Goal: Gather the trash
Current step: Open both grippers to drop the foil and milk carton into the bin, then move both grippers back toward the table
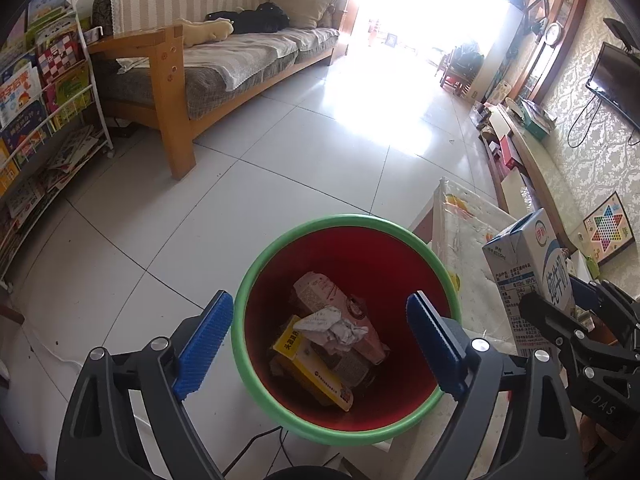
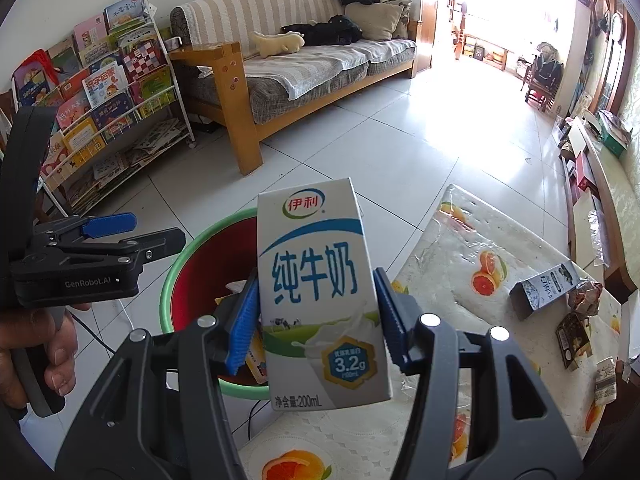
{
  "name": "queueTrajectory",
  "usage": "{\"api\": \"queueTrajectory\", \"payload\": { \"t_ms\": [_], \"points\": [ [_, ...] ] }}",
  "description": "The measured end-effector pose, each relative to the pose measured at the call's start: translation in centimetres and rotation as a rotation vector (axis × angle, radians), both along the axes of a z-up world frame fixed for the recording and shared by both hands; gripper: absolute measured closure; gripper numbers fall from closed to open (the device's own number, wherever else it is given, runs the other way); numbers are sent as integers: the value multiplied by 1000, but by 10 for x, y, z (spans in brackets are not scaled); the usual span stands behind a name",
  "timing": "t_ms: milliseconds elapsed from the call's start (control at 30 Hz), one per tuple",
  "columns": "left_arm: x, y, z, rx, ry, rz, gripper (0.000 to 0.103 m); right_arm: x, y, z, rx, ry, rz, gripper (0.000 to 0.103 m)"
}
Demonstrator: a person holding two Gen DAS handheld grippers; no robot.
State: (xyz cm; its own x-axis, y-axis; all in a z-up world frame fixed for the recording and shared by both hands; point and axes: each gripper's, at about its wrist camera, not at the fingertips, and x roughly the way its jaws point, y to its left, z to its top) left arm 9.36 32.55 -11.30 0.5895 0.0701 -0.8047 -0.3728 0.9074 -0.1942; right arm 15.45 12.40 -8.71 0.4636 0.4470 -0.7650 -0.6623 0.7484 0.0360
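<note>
A round bin with a green rim (image 1: 344,220) and a red inside stands on the tiled floor beside a low table. In it lie a pink carton (image 1: 320,292), crumpled paper (image 1: 336,326) and a yellow box (image 1: 312,368). My left gripper (image 1: 320,300) hangs open above the bin's mouth with nothing between its blue pads; it also shows in the right wrist view as the left gripper (image 2: 132,228). My right gripper (image 2: 316,280) is shut on a white and blue milk carton (image 2: 316,280), held upright over the table's edge next to the bin rim (image 2: 176,272). The milk carton (image 1: 532,264) also shows at the right of the left wrist view.
The table (image 2: 452,248) has a fruit-print cover; on it lie a small grey box (image 2: 544,284), a crumpled wrapper (image 2: 586,296) and dark packets (image 2: 572,340). A wooden sofa (image 1: 208,64) and a book rack (image 1: 44,92) stand beyond. A black cable (image 1: 256,444) runs by the bin.
</note>
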Motion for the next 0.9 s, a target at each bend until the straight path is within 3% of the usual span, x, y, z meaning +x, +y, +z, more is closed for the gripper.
{"api": "queueTrajectory", "payload": {
  "t_ms": [233, 300, 333, 367, 700, 900],
  "points": [
    [-11, 10, 4, 2, -14, 34, 16, -4, 20, -8, -10, 28, 45, 49],
    [-13, 12, 4, 2, -15, 41, 16, -7, 24, -7, -14, 23, 55, 38],
    [-14, 14, 4, 6, -13, 46, 16, -9, 26, -7, -17, 14, 60, 20],
    [-15, 15, 4, 7, -11, 50, 16, -11, 27, -5, -20, -6, 59, 10],
    [-14, 9, 7, 9, -12, 43, 15, -12, 11, 4, -17, -42, 18, 5],
    [3, -27, 14, 19, -20, -22, 15, -7, -30, 13, -4, -53, -50, 5]
  ]
}}
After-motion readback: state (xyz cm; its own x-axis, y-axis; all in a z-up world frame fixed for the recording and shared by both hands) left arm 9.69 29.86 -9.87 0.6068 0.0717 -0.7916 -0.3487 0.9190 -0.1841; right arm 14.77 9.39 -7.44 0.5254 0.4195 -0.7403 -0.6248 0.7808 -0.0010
